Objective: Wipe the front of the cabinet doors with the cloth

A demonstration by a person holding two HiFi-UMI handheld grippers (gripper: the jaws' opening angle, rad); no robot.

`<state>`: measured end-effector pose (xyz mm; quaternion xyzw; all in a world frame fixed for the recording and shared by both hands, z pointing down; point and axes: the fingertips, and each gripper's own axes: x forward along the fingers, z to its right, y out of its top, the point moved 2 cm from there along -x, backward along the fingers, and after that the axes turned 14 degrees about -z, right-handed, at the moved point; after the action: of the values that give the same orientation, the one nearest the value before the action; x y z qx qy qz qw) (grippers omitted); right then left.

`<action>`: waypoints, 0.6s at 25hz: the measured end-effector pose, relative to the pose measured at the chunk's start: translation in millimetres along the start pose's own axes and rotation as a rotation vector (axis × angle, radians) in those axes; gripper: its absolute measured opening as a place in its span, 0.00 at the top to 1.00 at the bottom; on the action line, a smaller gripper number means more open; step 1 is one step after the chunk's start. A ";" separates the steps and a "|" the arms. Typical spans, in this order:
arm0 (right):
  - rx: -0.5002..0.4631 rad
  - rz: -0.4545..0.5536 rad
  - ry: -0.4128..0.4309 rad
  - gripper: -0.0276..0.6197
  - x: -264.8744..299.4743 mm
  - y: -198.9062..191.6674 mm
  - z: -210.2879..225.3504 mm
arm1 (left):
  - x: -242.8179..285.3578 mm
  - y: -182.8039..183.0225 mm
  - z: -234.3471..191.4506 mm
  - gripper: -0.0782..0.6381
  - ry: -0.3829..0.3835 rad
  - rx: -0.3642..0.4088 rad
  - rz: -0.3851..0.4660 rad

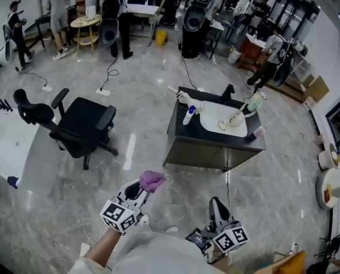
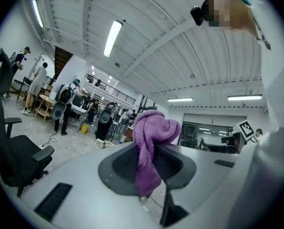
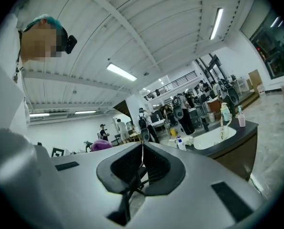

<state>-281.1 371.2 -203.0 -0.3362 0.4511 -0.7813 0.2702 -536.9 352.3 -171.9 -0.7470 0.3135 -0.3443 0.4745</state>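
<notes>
A purple cloth is bunched in the jaws of my left gripper, which is shut on it near my body; in the left gripper view the cloth hangs out of the jaws. My right gripper is shut with nothing in it, low at the right; its jaws meet in the right gripper view. The dark cabinet with a white sink on top stands ahead on the floor, its doors facing me. Both grippers are well short of it.
A black office chair stands left of the cabinet. Bottles and a faucet sit on the cabinet top. A white table is at far left. Several people stand at the back. A cardboard box lies at lower right.
</notes>
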 end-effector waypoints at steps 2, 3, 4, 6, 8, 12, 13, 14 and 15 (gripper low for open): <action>-0.035 -0.004 0.017 0.91 2.3 1.3 -17.1 | -17.6 2.0 3.3 0.78 0.020 -0.042 0.054; -0.059 -0.007 0.031 0.91 4.7 2.0 -25.2 | -25.4 2.6 6.8 0.78 0.029 -0.063 0.081; -0.083 -0.008 0.049 0.91 7.3 3.0 -33.1 | -32.6 2.9 11.2 0.78 0.037 -0.079 0.104; -0.120 -0.005 0.090 0.91 10.3 4.7 -48.7 | -45.6 2.0 23.0 0.78 0.048 -0.083 0.130; -0.142 0.000 0.130 0.91 7.5 2.2 -64.3 | -59.0 -2.7 35.8 0.78 0.054 -0.057 0.122; -0.150 0.005 0.166 0.91 -14.4 -16.0 -83.3 | -87.1 -13.7 61.0 0.78 0.060 -0.003 0.066; -0.140 0.008 0.170 0.91 -20.7 -21.3 -84.9 | -93.1 -13.1 68.4 0.78 0.061 0.011 0.050; -0.126 0.011 0.171 0.91 -27.2 -26.9 -85.8 | -98.9 -11.8 76.6 0.78 0.062 0.026 0.035; -0.111 0.013 0.172 0.91 -34.3 -33.3 -86.3 | -104.3 -11.4 85.6 0.78 0.063 0.039 0.020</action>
<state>-329.8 456.1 -214.8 -0.2795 0.5173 -0.7794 0.2164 -524.8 481.5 -210.7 -0.7233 0.3289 -0.3691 0.4822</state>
